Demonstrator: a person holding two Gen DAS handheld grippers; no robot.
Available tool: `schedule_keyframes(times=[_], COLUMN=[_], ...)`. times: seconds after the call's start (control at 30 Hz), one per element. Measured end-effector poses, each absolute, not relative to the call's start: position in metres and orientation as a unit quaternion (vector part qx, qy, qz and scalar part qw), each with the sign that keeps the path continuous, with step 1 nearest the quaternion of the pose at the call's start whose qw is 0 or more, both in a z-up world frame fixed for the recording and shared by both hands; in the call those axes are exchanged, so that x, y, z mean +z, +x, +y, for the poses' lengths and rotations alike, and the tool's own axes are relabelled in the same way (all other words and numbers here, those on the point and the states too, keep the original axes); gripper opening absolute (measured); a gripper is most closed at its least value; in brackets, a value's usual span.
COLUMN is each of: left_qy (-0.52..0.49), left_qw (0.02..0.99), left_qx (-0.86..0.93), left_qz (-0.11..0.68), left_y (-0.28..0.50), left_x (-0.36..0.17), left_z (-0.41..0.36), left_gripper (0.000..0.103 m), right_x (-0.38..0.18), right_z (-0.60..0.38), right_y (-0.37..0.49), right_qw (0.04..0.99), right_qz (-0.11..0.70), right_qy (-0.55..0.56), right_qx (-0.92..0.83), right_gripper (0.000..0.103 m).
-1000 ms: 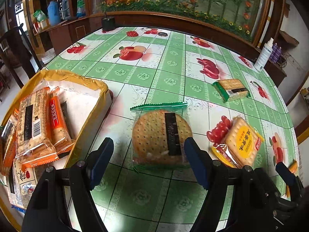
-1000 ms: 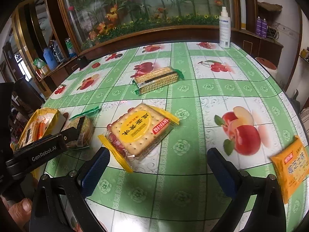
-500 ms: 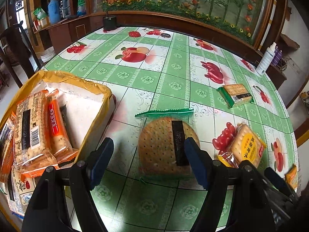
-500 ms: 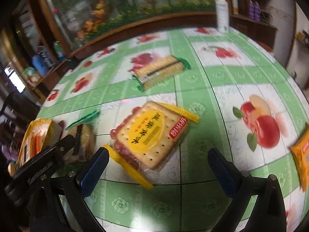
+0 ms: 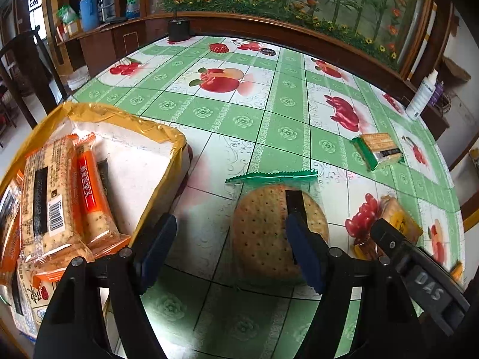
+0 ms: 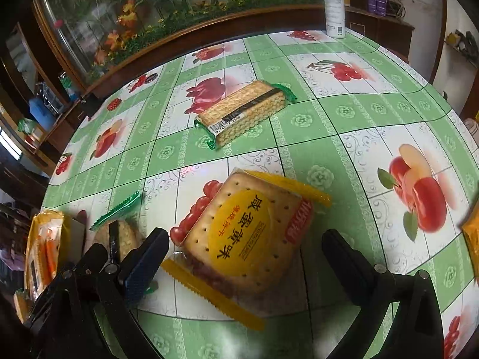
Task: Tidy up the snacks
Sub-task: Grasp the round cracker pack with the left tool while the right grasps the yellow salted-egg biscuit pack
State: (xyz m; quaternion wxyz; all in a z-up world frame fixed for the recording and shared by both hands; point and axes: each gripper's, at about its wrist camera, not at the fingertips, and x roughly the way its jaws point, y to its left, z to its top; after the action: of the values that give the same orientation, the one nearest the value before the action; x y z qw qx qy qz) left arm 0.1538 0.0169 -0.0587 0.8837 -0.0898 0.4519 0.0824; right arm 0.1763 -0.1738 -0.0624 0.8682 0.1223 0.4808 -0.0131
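A round cracker pack with a green seal (image 5: pixel 263 233) lies on the tablecloth; my left gripper (image 5: pixel 230 245) is open, low over it, the right finger over the pack's right half. It also shows in the right wrist view (image 6: pixel 119 233). A square cracker pack with a yellow label (image 6: pixel 248 233) lies between the jaws of my open right gripper (image 6: pixel 245 257); it also shows in the left wrist view (image 5: pixel 395 215). A yellow-rimmed white box (image 5: pixel 140 161) at the left holds several orange cracker packs (image 5: pixel 60 197).
A green-wrapped rectangular cracker pack (image 6: pixel 245 110) lies further back on the table, also in the left wrist view (image 5: pixel 378 148). An orange packet (image 6: pixel 471 233) lies at the right edge. A white spray bottle (image 6: pixel 333 6) stands at the far edge. A dark chair (image 5: pixel 27 68) stands left.
Both grippers have moved forward and down. The left now straddles the round pack's left part; the right now has the yellow-label pack between its fingers. Both stay open.
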Motion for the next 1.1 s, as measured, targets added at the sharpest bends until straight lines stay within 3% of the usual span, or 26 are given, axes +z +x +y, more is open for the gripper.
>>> schedule_keyframes(times=[0.93,1.03,1.1], left_qy=[-0.06,-0.044,-0.035], left_qw=[0.886,0.89,0.895], left_qx=[0.085,0.092,0.092], left_qz=[0.452,0.445,0.435], left_y=[0.17,0.171,0.169], left_x=[-0.06,-0.06,-0.061], left_z=[-0.001,-0.008,-0.011], left_gripper=[0.078,0.08,0.081], right_x=[-0.074,-0.071,-0.068], right_z=[-0.178,-0.186,-0.191], right_y=[0.175,0.173,0.171], right_qw=[0.87,0.872,0.876], right_qz=[0.494,0.489,0.483], right_qy=[-0.007,-0.009,-0.008], right_qx=[0.007,0.013,0.013], right_gripper=[0.101,0.089,0.073])
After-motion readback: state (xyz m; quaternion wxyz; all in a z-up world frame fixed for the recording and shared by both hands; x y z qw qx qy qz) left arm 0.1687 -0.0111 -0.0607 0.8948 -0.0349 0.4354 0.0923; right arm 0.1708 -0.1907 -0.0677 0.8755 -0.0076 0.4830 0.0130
